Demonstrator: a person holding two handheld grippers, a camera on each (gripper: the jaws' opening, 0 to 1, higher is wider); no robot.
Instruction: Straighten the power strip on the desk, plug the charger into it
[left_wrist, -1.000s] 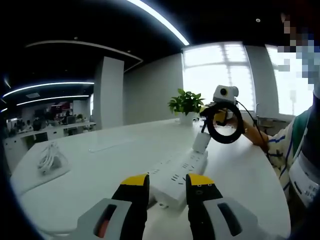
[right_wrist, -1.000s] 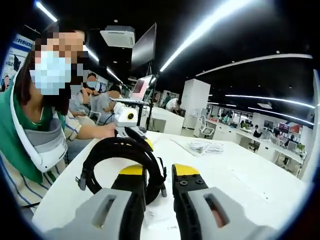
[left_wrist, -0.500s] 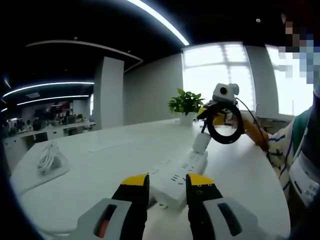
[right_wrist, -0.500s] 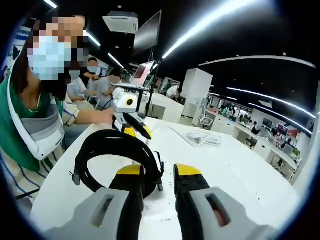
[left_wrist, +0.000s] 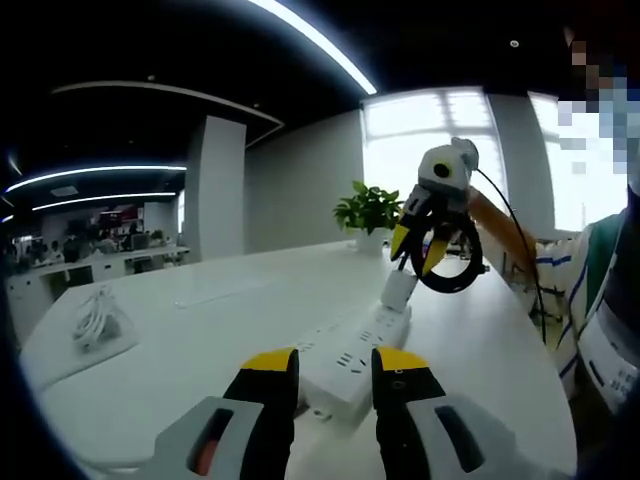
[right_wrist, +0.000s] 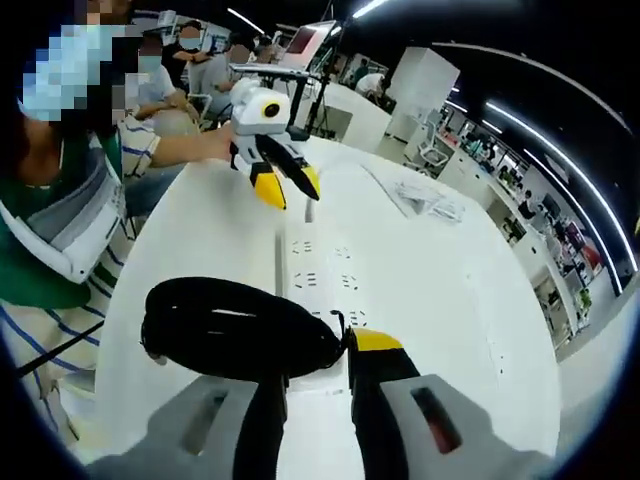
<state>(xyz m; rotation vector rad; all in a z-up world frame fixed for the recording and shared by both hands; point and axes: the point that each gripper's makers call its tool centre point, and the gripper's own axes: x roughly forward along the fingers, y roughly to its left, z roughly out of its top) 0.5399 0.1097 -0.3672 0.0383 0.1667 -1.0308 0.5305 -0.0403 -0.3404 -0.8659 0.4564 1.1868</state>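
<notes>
Now right claw (right_wrist: 308, 352) clamps the black-coiled charger (right_wrist: 240, 328) over the long white power strip (right_wrist: 320, 285); left claw (left_wrist: 335, 362) parted.

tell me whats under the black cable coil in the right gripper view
The white power strip lies under the black cable coil on the desk, its sockets running off toward the left gripper. The coil covers the strip's near end, and the charger body can't be made out.

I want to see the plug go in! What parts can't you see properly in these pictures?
- Right gripper view: the coiled black cable covers the near end of the power strip and one jaw of the right gripper.
- Left gripper view: the white charger touches the strip's far end; its prongs are too small to tell.
- Left gripper view: left gripper jaws hide the strip's near edge.
</notes>
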